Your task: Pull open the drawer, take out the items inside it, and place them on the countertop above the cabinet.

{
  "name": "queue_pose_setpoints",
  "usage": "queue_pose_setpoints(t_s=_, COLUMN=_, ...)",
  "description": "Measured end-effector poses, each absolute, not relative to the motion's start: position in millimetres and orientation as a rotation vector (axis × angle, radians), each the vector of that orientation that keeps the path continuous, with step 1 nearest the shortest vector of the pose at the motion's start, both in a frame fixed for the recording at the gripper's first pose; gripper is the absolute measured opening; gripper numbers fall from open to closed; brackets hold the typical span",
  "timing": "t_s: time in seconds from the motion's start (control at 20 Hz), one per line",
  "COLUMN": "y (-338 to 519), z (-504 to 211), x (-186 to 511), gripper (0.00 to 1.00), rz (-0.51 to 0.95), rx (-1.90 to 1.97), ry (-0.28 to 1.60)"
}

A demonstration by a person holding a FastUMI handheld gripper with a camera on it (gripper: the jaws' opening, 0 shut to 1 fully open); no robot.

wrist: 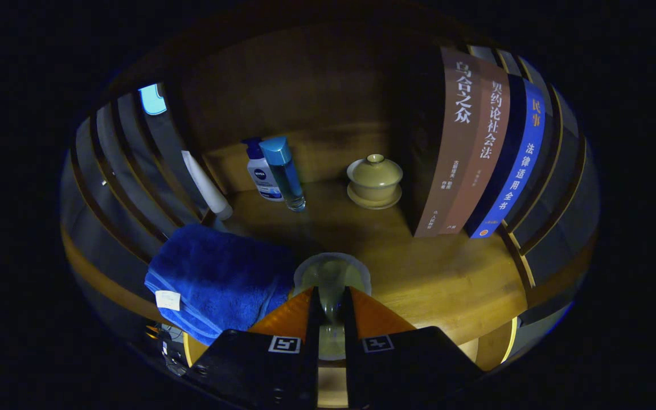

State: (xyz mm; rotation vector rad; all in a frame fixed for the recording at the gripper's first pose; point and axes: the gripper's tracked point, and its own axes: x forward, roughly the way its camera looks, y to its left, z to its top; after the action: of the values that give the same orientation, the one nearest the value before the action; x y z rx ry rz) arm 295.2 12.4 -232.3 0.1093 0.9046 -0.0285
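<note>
My gripper (pixel 332 296) is shut on a pale translucent glass cup (pixel 332 273). Both orange fingers (pixel 291 316) press on its narrow waist, and its round rim shows just ahead of the fingertips. The cup is over the front part of the wooden countertop (pixel 436 273), right beside a folded blue towel (pixel 214 276). Whether the cup's base touches the wood is hidden by the fingers. Beyond the fingers, a yellowish lidded tea bowl on a saucer (pixel 374 181) stands near the back.
At the back left stand a white pump bottle (pixel 262 177), a clear bottle with a blue cap (pixel 285 173) and a leaning white tube (pixel 208 191). Upright books (pixel 476 148) fill the right side. Slatted walls (pixel 134 165) close both sides.
</note>
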Motion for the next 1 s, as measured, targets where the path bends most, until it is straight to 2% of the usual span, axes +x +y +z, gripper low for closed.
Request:
queue_pose_setpoints(t_s=0.15, y=13.6, z=-229.0, x=299.3, gripper=0.30, rz=-0.021, rx=0.123, ry=0.899)
queue_pose_setpoints(t_s=0.5, y=14.7, z=-225.8, x=296.0, gripper=0.97, rz=-0.011, rx=0.113, ry=0.871)
queue_pose_setpoints(t_s=0.8, y=27.5, z=-205.1, x=268.4, gripper=0.98, rz=0.038, rx=0.145, ry=0.806)
queue_pose_setpoints(t_s=1.0, y=28.0, z=-183.6, x=217.7, gripper=0.98, rz=0.049, rx=0.115, ry=0.685)
